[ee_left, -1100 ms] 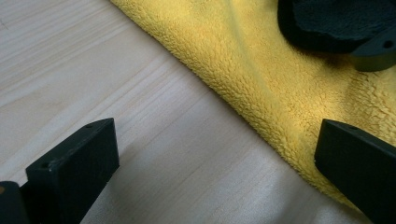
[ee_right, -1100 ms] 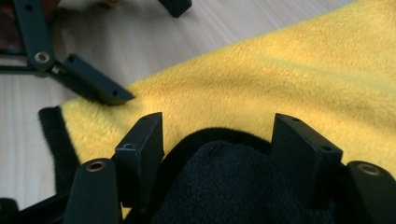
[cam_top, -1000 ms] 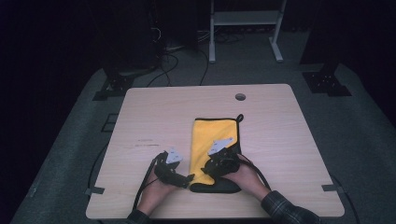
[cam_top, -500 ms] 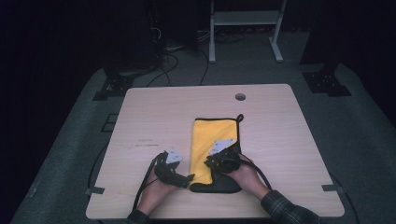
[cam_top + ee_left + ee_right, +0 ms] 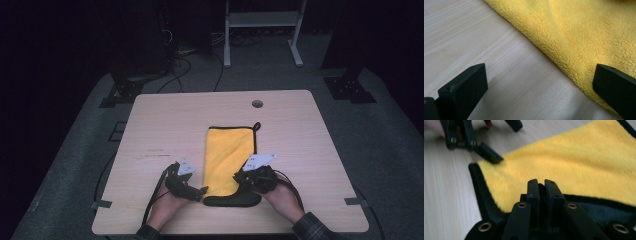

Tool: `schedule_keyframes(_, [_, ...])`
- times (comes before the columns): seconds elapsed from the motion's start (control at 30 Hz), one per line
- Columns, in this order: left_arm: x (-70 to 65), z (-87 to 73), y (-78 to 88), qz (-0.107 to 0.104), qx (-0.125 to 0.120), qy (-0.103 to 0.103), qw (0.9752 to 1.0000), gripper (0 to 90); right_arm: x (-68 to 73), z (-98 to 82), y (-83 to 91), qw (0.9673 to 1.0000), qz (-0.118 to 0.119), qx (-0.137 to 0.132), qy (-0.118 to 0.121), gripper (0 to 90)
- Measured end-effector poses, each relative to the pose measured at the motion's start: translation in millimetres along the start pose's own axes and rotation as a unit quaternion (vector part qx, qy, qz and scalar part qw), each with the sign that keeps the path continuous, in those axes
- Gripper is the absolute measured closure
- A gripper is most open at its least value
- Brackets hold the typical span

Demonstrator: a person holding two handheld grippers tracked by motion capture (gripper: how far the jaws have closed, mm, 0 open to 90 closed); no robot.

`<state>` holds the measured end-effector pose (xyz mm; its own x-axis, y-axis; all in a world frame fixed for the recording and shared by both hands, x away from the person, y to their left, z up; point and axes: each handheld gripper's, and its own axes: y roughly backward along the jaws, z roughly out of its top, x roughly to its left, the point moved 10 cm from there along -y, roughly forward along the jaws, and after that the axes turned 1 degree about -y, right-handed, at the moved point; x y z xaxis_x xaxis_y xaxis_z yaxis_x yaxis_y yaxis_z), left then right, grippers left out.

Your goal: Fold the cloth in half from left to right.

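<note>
A yellow towel with a black border and black underside lies lengthwise on the wooden table. Its near end shows black. My right gripper is at the towel's near right corner. Its jaws have just been closing. In the right gripper view they stand shut with the black layer of the towel pinched at their tips. My left gripper rests open at the near left corner. One jaw is over bare wood and the other over the towel's fleecy edge. The left gripper is at the top left of the right gripper view.
A hanging loop sticks out at the towel's far right corner. A round cable hole sits near the table's far edge. On the floor beyond stand a white frame and dark cables.
The right hand and its gripper have shifted a little to the right at the towel's near end. The left hand has stayed put.
</note>
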<state>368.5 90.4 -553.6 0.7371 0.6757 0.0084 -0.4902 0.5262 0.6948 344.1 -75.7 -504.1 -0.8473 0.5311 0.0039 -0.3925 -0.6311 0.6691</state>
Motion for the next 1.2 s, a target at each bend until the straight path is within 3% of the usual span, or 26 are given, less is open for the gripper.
schedule_keyframes(0.07, [0.0, 0.0, 0.0, 0.000, 0.000, 0.000, 1.0000, 0.0, 0.5, -4.2, 2.5, 1.0000, 0.000, 0.003, -0.003, 81.4])
schedule_keyframes(0.17, [-0.1, 0.0, 0.0, 0.001, 0.000, 0.001, 1.0000, 0.0, 3.5, -27.2, 10.5, 0.9996, 0.003, 0.022, -0.016, 79.7])
schedule_keyframes(0.33, [-0.1, -0.2, 0.1, 0.002, 0.000, 0.002, 1.0000, 0.0, 10.0, -48.2, 16.3, 0.9988, 0.001, 0.045, -0.020, 79.3])
schedule_keyframes(0.57, [-0.1, -0.3, 0.2, 0.003, 0.000, 0.001, 1.0000, 0.0, 11.3, -57.0, 25.0, 0.9983, -0.006, 0.053, -0.022, 68.5])
schedule_keyframes(0.77, [-0.5, -0.9, 0.9, 0.005, 0.001, 0.003, 1.0000, 0.0, 1.7, -69.7, 38.7, 0.9971, -0.035, 0.058, -0.035, 67.9])
schedule_keyframes(0.83, [-1.2, -1.4, 1.5, 0.006, 0.001, 0.005, 1.0000, 0.0, -2.2, -76.9, 42.2, 0.9959, -0.044, 0.067, -0.041, 67.9])
schedule_keyframes(0.87, [-1.8, -1.7, 2.2, 0.005, 0.004, 0.008, 1.0000, 0.0, -6.5, -83.2, 45.7, 0.9945, -0.060, 0.076, -0.038, 67.9])
schedule_keyframes(0.97, [-4.1, -1.7, 3.5, -0.002, 0.010, 0.008, 0.9999, 0.0, -9.6, -87.4, 49.5, 0.9935, -0.070, 0.079, -0.041, 66.5])
schedule_keyframes(1.03, [-7.1, -0.5, 4.7, -0.006, 0.011, 0.003, 0.9999, 0.0, -11.5, -88.8, 53.5, 0.9935, -0.071, 0.075, -0.049, 64.4])
schedule_keyframes(1.2, [-21.7, -3.2, 5.8, -0.024, 0.025, -0.015, 0.9993, 0.0, -19.8, -84.8, 58.5, 0.9939, -0.072, 0.053, -0.064, 49.5])
